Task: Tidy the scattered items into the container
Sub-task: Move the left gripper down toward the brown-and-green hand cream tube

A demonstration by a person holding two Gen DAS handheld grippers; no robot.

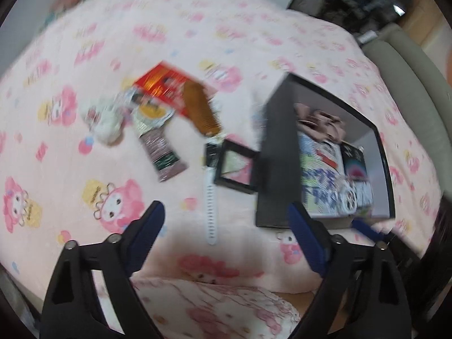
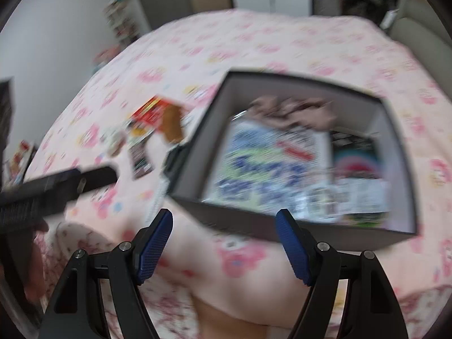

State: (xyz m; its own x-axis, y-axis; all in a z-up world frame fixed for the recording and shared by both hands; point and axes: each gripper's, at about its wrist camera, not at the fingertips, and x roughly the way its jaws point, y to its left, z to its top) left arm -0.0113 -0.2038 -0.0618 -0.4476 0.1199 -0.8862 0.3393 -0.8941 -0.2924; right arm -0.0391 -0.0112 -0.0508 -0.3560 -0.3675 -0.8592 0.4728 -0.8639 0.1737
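Note:
A black box [image 1: 275, 169] stands on the pink bed and holds a printed packet, a pink cloth and other items; it also shows in the right wrist view [image 2: 192, 152]. Left of it lie a white watch [image 1: 210, 206], a small black frame [image 1: 236, 166], a brown comb [image 1: 200, 108], a red packet [image 1: 166, 84], a dark sachet [image 1: 163, 152] and a white bundle [image 1: 106, 121]. My left gripper [image 1: 226, 223] is open and empty above the watch. My right gripper [image 2: 224, 228] is open and empty at the box's near wall. Both views are blurred.
The pink patterned bedspread [image 1: 175, 22] covers the whole bed. A beige padded bed frame [image 1: 406, 65] runs along the right. The left gripper's body [image 2: 53, 189] crosses the right wrist view at the left. A folded patterned quilt [image 1: 214, 308] lies at the near edge.

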